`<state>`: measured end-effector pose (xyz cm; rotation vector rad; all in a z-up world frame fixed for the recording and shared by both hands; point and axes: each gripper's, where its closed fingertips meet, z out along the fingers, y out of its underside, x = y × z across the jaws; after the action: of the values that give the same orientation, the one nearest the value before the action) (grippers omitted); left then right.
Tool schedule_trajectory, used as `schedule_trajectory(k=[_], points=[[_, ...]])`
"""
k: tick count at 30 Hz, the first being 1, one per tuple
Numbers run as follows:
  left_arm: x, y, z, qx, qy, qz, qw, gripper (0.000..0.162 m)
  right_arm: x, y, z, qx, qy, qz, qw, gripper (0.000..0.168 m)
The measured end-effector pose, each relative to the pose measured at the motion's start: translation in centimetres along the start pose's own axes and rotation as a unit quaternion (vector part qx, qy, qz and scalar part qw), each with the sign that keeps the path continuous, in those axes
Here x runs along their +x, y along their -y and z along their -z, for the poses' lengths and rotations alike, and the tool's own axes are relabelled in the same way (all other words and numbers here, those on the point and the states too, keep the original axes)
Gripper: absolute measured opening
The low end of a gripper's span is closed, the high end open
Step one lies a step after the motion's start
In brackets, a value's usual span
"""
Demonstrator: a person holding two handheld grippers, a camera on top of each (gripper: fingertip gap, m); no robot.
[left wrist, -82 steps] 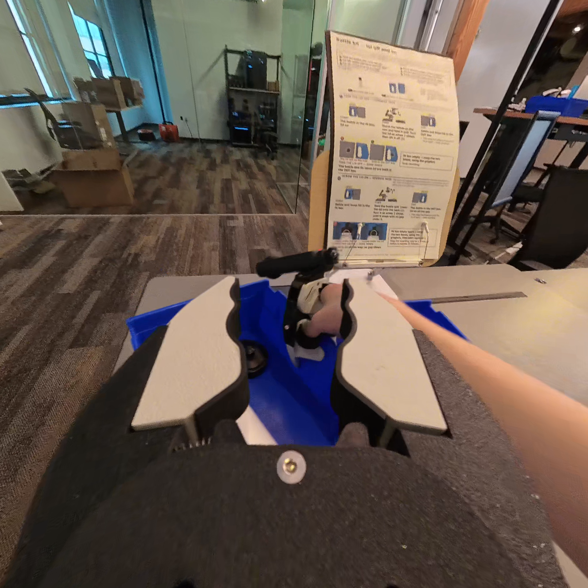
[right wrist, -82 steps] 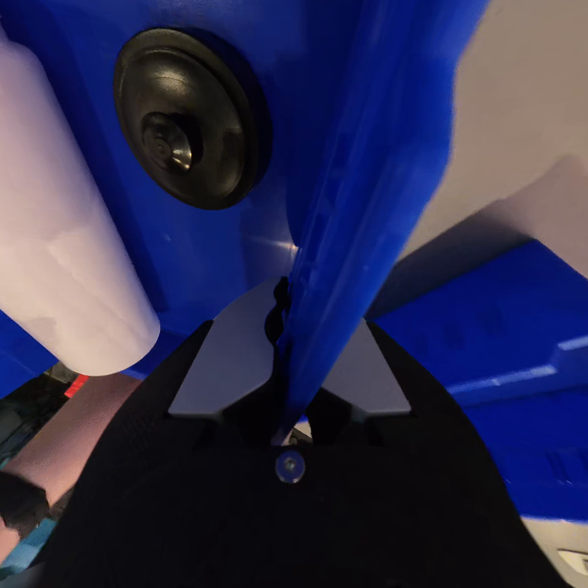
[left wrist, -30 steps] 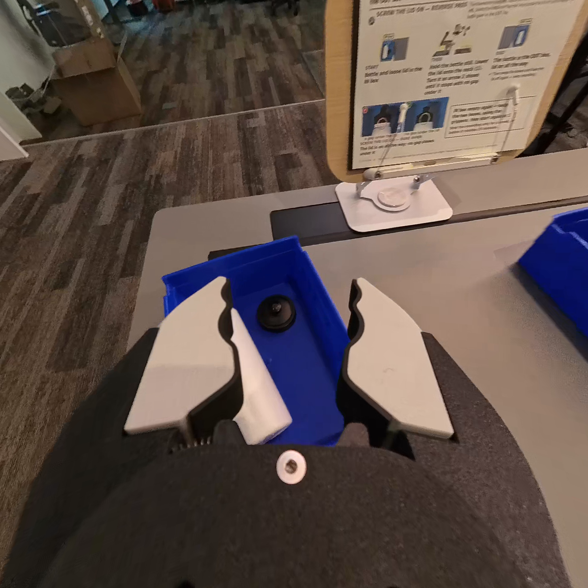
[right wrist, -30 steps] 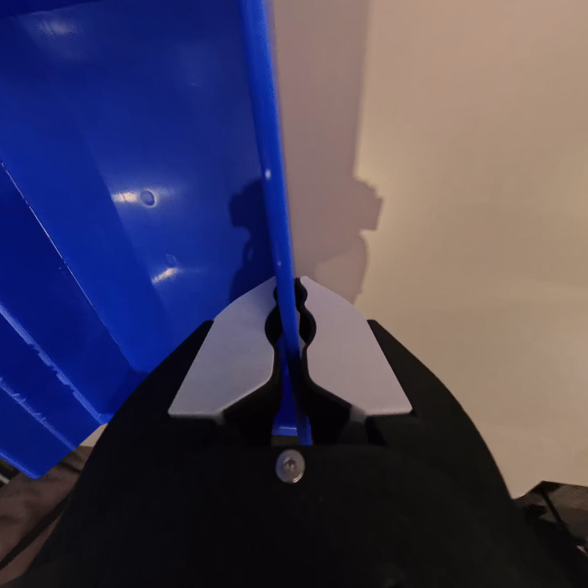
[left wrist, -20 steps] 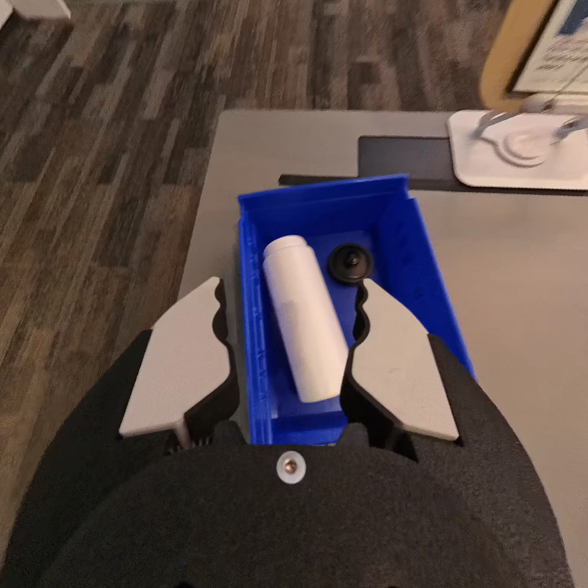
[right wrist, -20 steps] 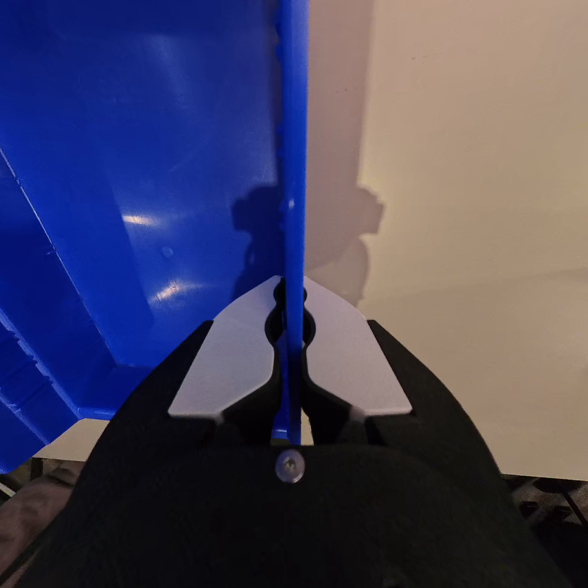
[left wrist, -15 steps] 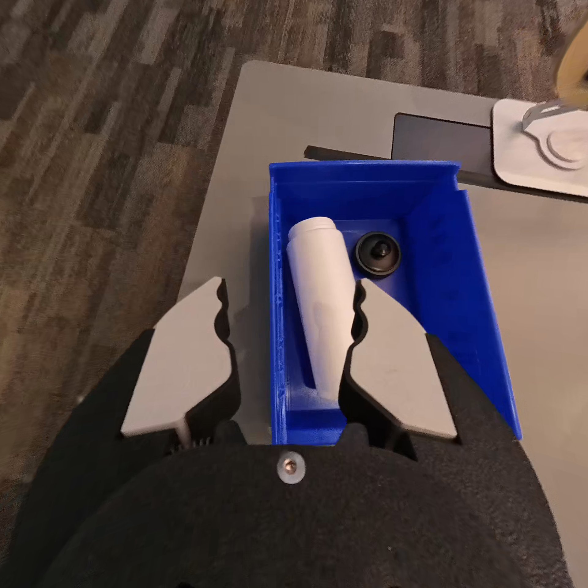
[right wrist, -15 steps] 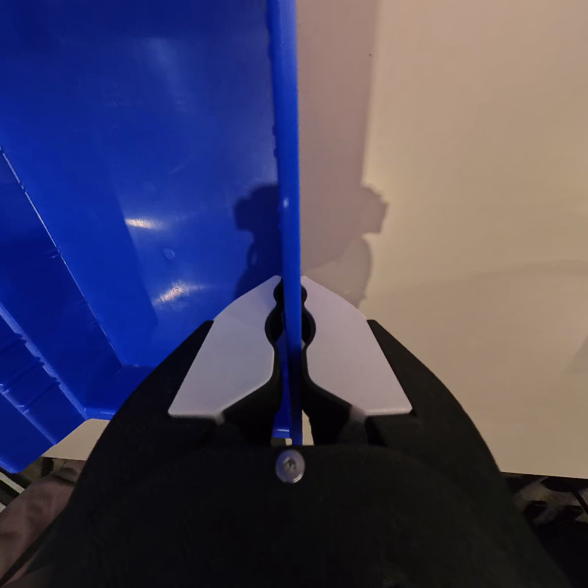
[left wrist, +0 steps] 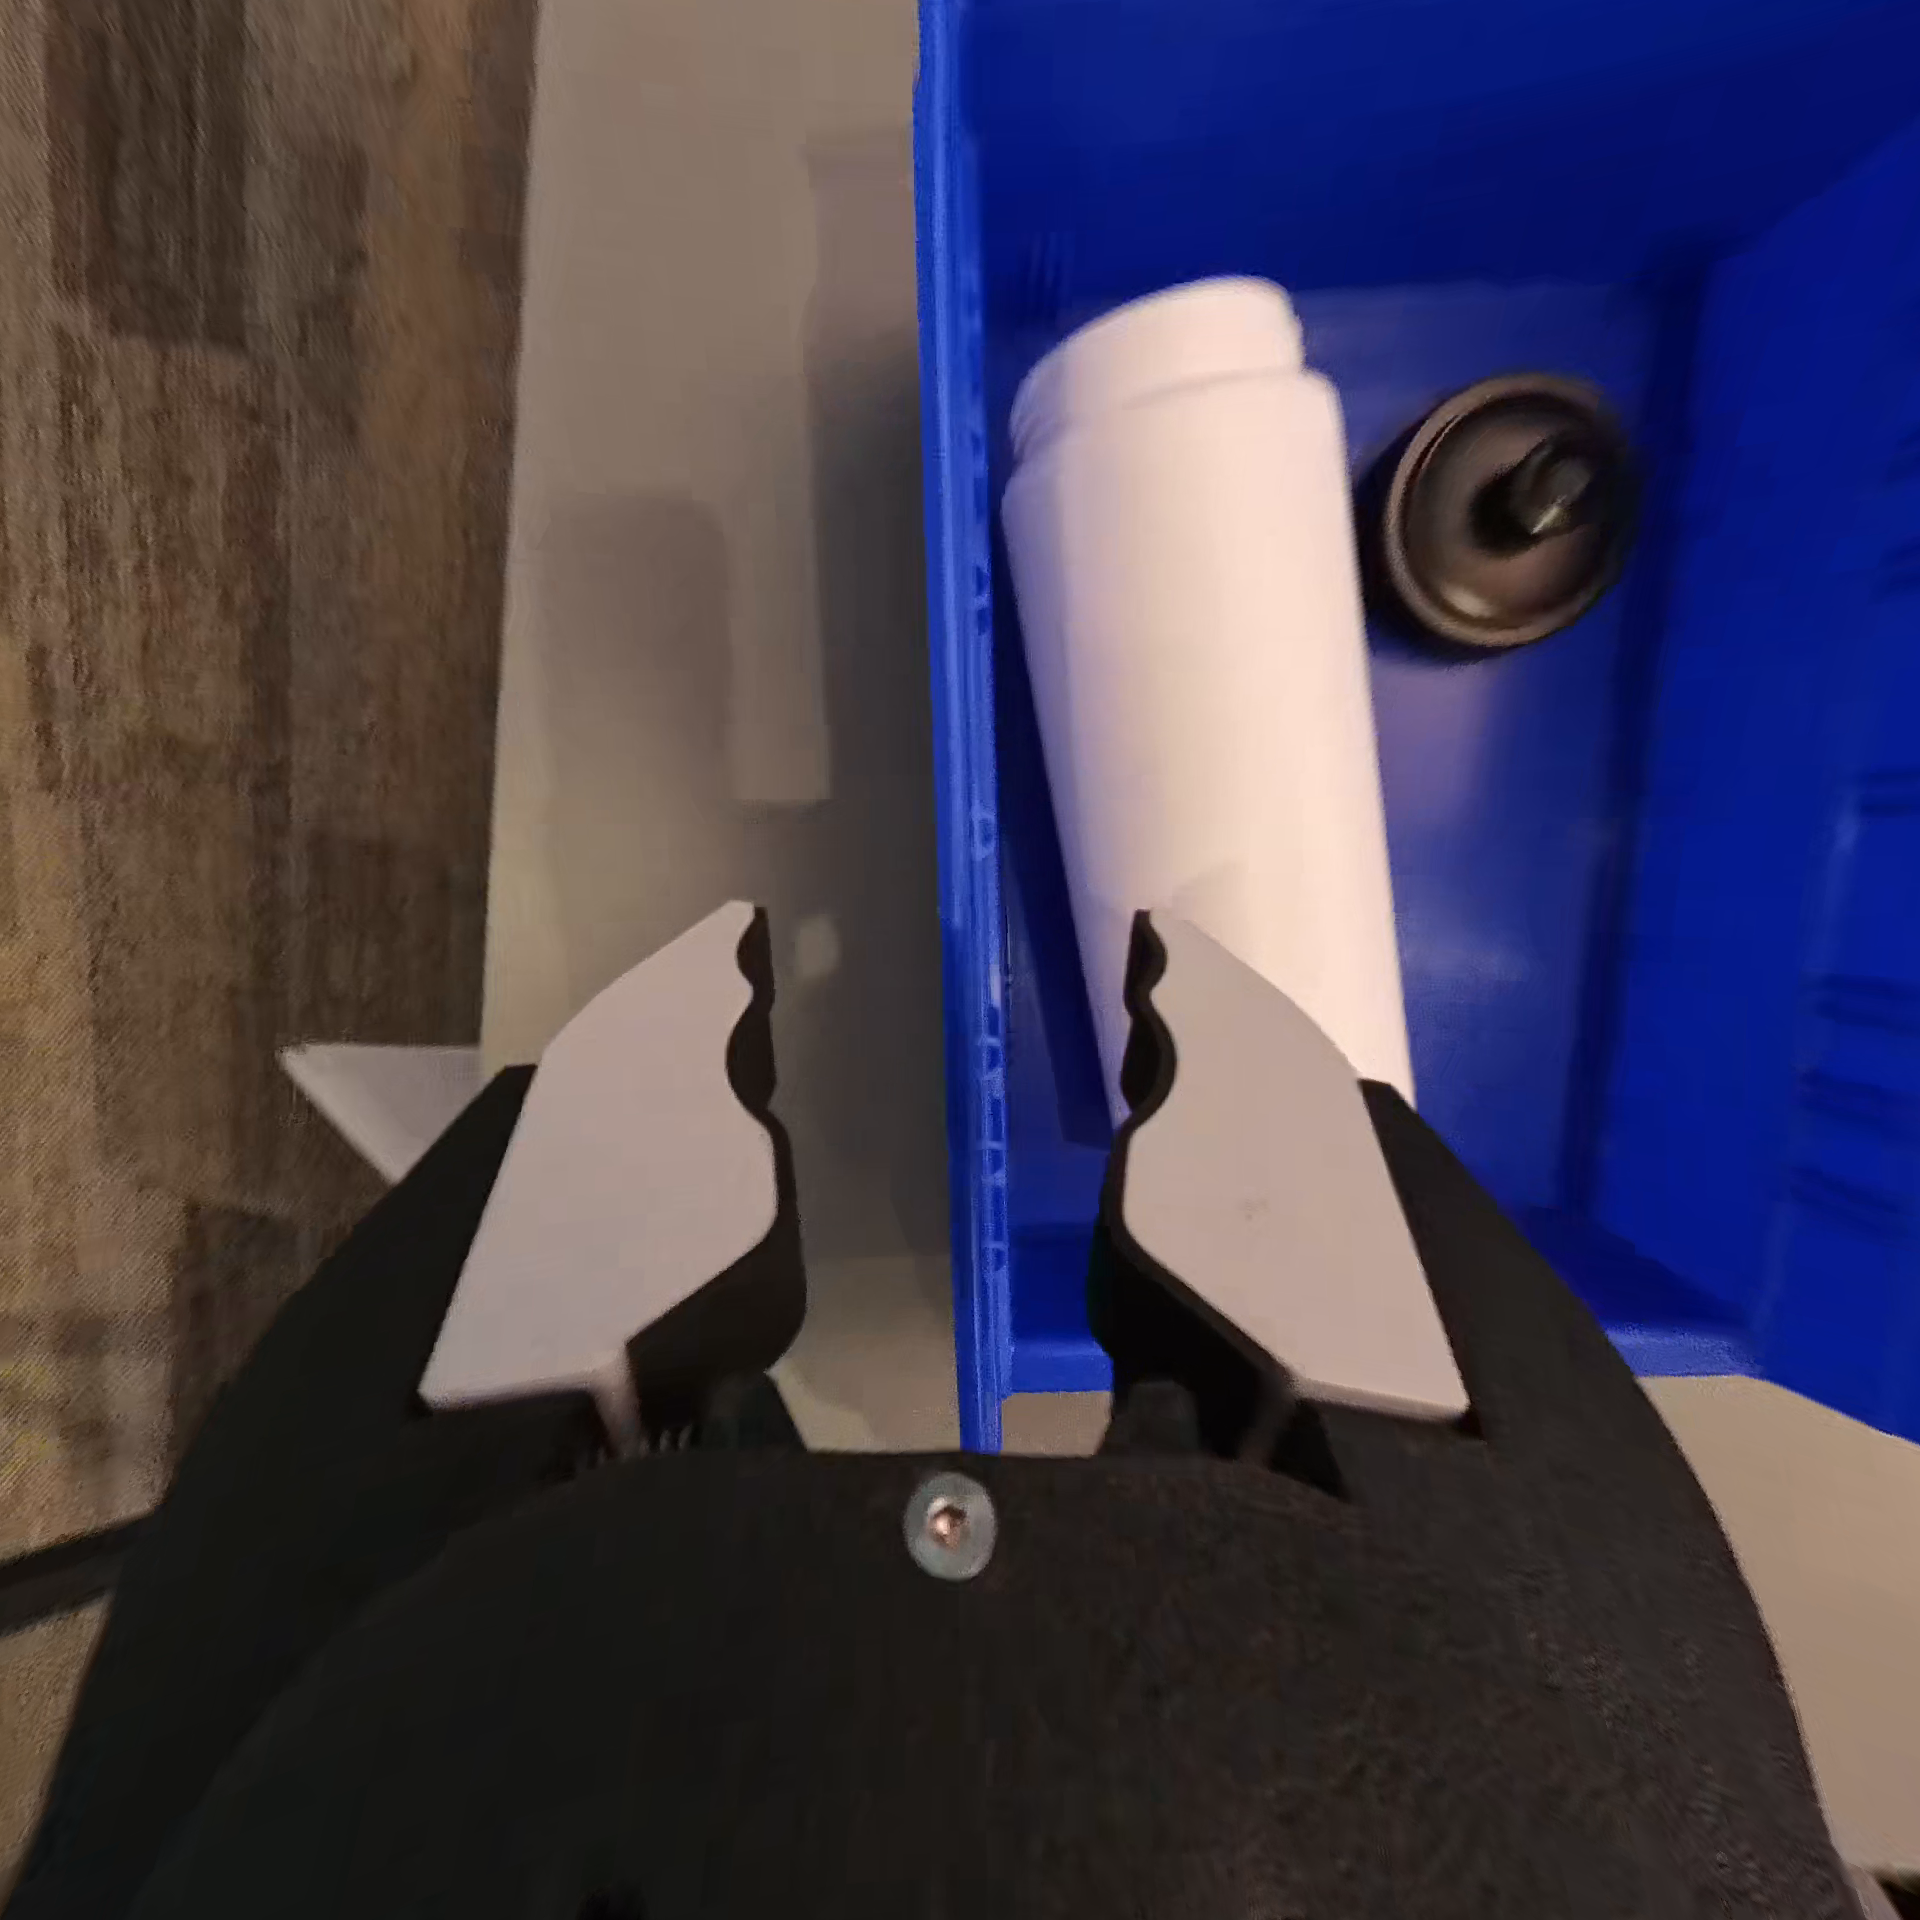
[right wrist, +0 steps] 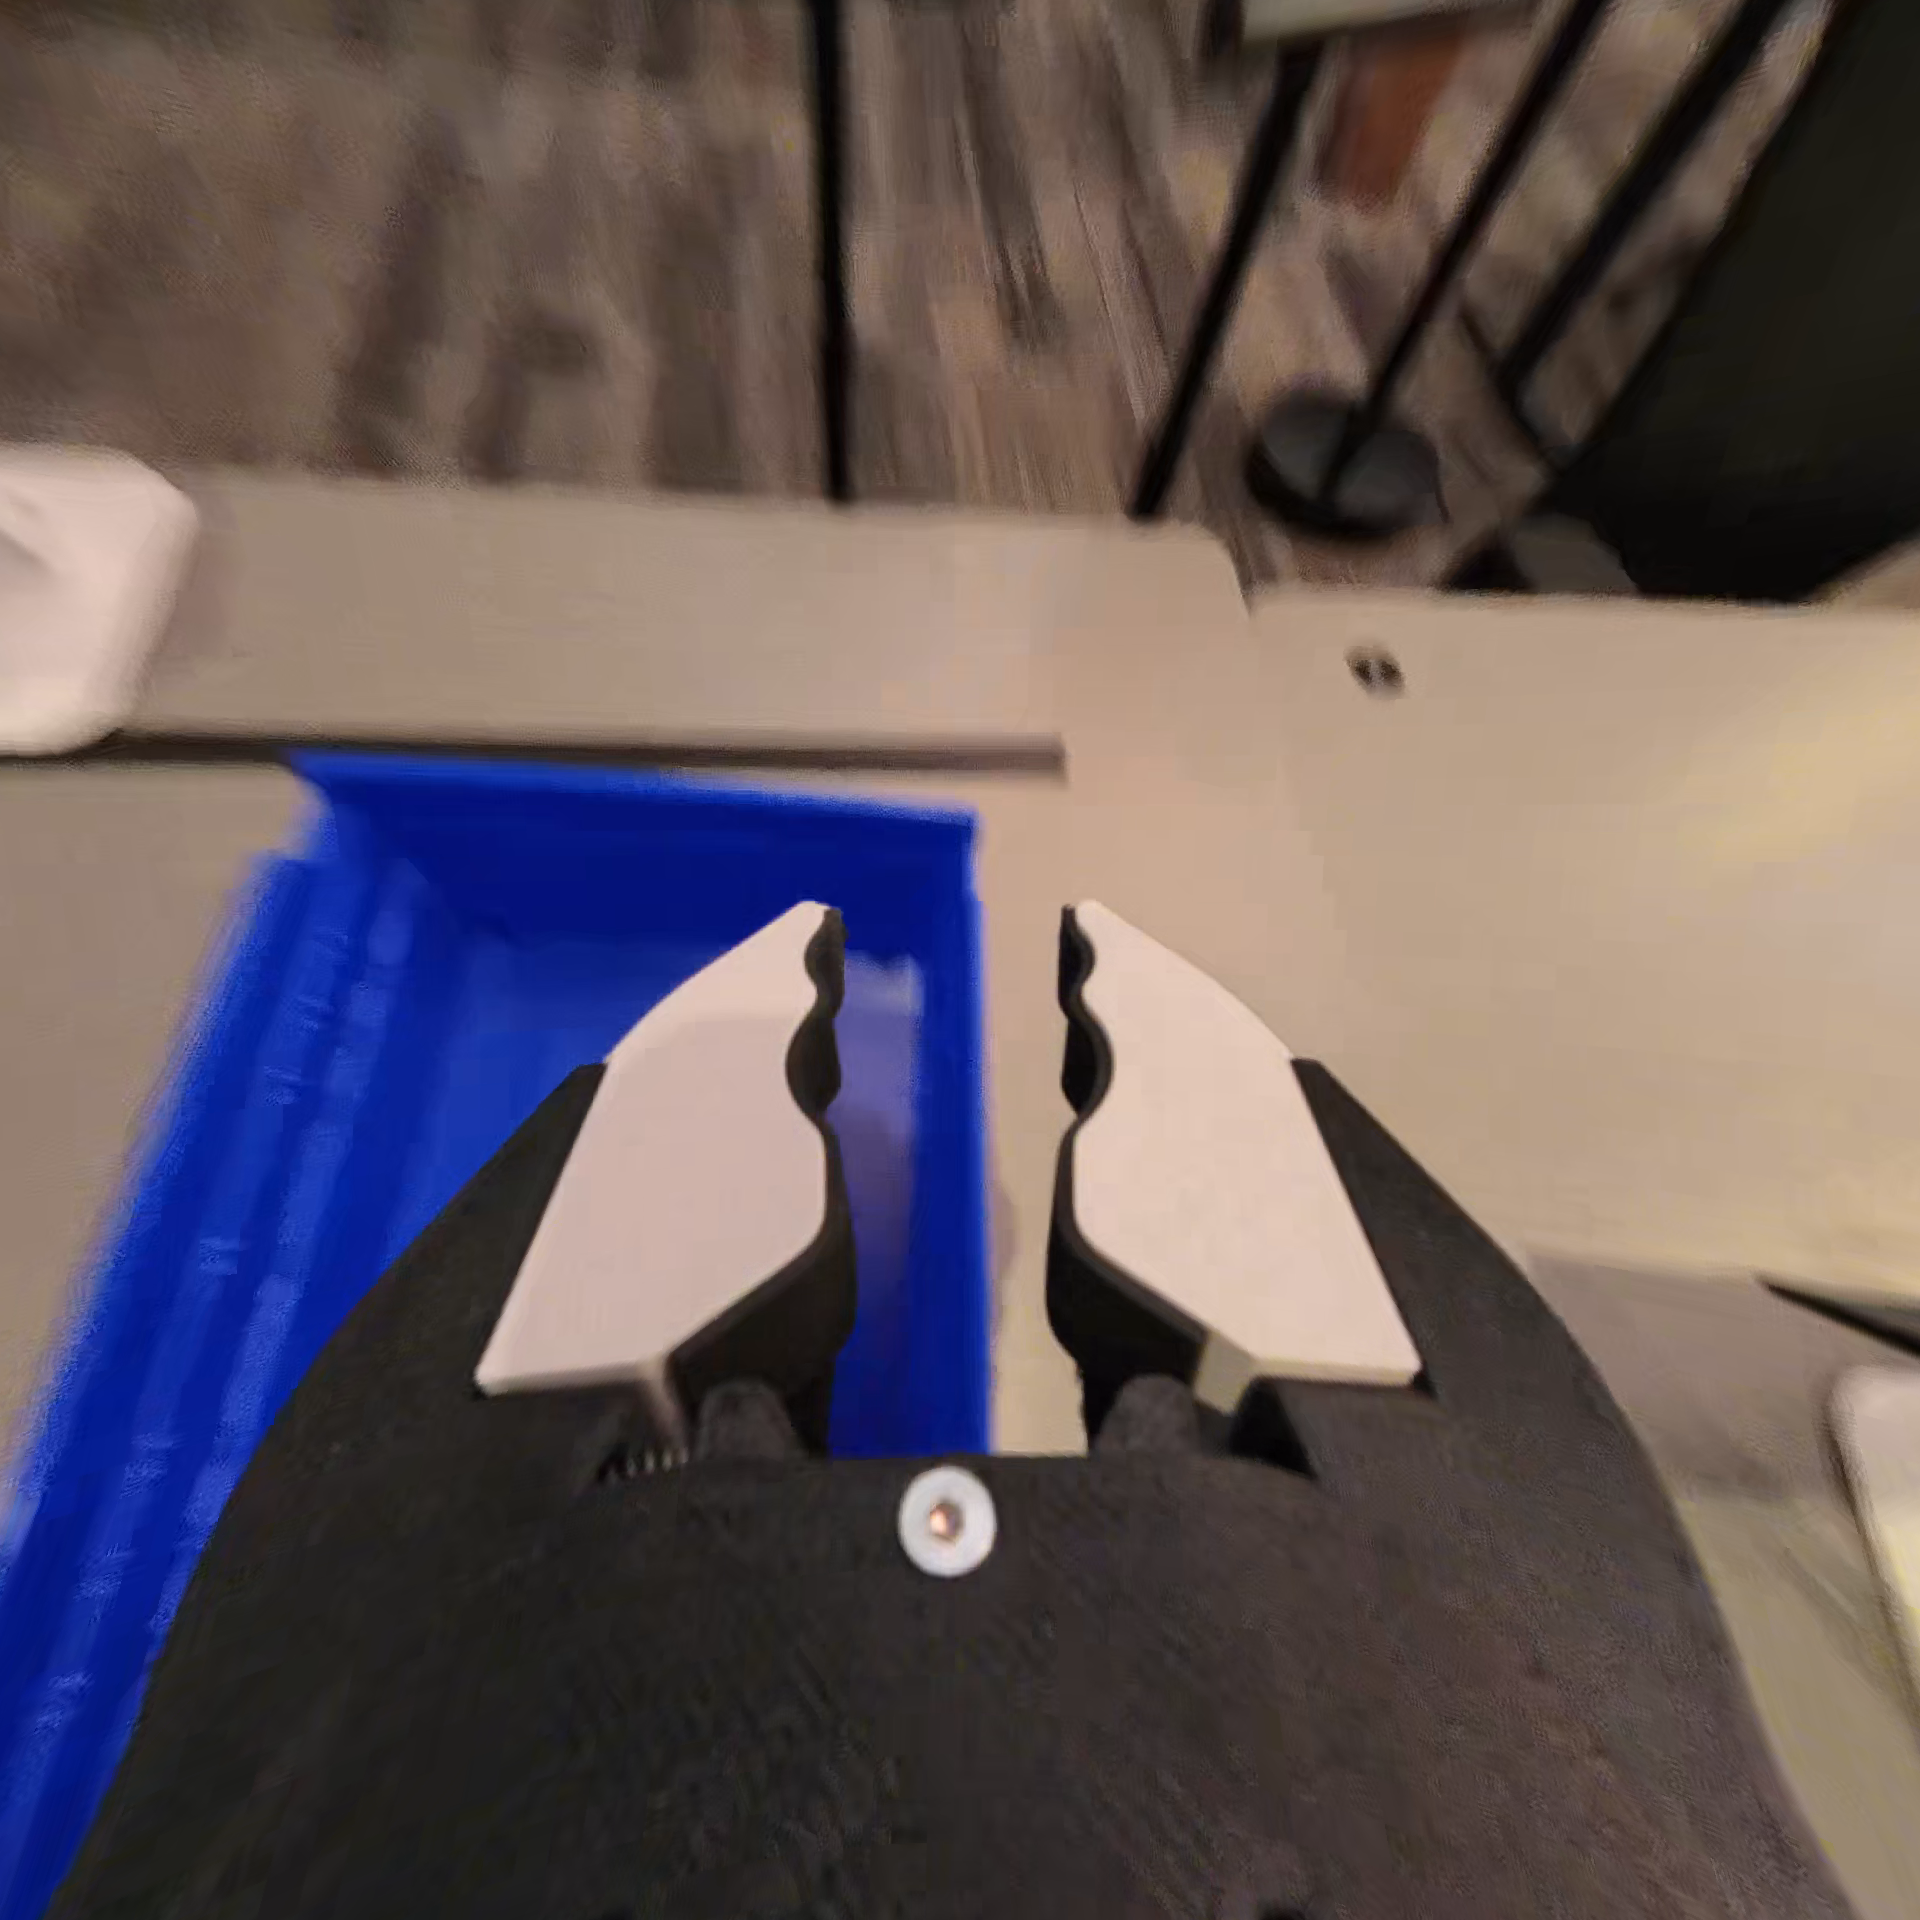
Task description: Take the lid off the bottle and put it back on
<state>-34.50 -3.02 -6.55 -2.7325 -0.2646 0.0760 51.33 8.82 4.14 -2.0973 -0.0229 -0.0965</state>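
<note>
- Both pairs of jaws stand spread, with nothing pinched between them.
- The left gripper (left wrist: 948, 920) straddles the left wall of a blue bin (left wrist: 956, 727): its left finger hangs over the grey bench (left wrist: 665, 416) outside the bin, its right finger over the inside.
- Whether either left finger touches the wall cannot be told.
- The white bottle (left wrist: 1195, 644) lies on its side in that bin, along the left wall, with its open threaded neck pointing away from the gripper.
- The bottle's far end by the base is hidden behind the right finger of the left gripper.
- The black lid (left wrist: 1501, 525) lies on the bin floor just right of the bottle's neck, apart from it, with a small knob at its middle.
- The right gripper (right wrist: 945, 920) is held above the right wall of a second blue bin (right wrist: 644, 831), which rests on the bench (right wrist: 1455, 935); its left finger is over the bin's inside and its right finger over the bench.
- That wall passes between the fingers without showing contact.
- A white object (right wrist: 73, 603) sits at the far left of the bench in the right wrist view, too blurred to name.
- Wood-patterned floor (left wrist: 208, 520) shows beyond the bench edge.
</note>
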Motion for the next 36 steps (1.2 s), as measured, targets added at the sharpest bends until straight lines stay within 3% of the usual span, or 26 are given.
schedule_trajectory(k=[4, 9, 18, 22, 26, 32, 35, 36], points=[[0.0, -1.3, -2.5, -0.064, 0.008, -0.017, 0.998, 0.063, -5.3, 3.8, 3.0, 0.100, 0.102, -0.018, 0.990, 0.041], [0.6, -1.4, -4.2, -0.083, 0.010, -0.077, 0.994, 0.016, -9.9, 4.5, 4.1, 0.132, 0.183, 0.000, 0.974, 0.041], [2.4, 1.0, -5.2, -0.029, 0.008, -0.220, 0.975, 0.020, -11.4, 3.1, 2.0, 0.110, 0.197, 0.022, 0.974, 0.038], [3.6, 1.9, -5.6, -0.011, 0.004, -0.241, 0.970, 0.021, -12.2, 2.7, 1.5, 0.101, 0.205, 0.026, 0.973, 0.038], [3.7, 2.1, -5.4, -0.015, 0.005, -0.208, 0.978, 0.021, -12.6, 2.6, 1.2, 0.101, 0.192, 0.042, 0.975, 0.038], [4.7, 4.4, -0.4, 0.089, -0.016, -0.184, 0.979, 0.025, -14.5, 5.5, 5.2, 0.200, 0.183, 0.084, 0.959, 0.039], [8.2, 4.9, 3.5, 0.151, -0.096, -0.182, 0.967, 0.027, -17.0, 6.9, 8.9, 0.266, 0.231, 0.089, 0.932, 0.049], [9.6, 4.5, 4.4, 0.156, -0.133, -0.178, 0.962, 0.034, -18.0, 7.2, 10.1, 0.282, 0.259, 0.086, 0.920, 0.051]])
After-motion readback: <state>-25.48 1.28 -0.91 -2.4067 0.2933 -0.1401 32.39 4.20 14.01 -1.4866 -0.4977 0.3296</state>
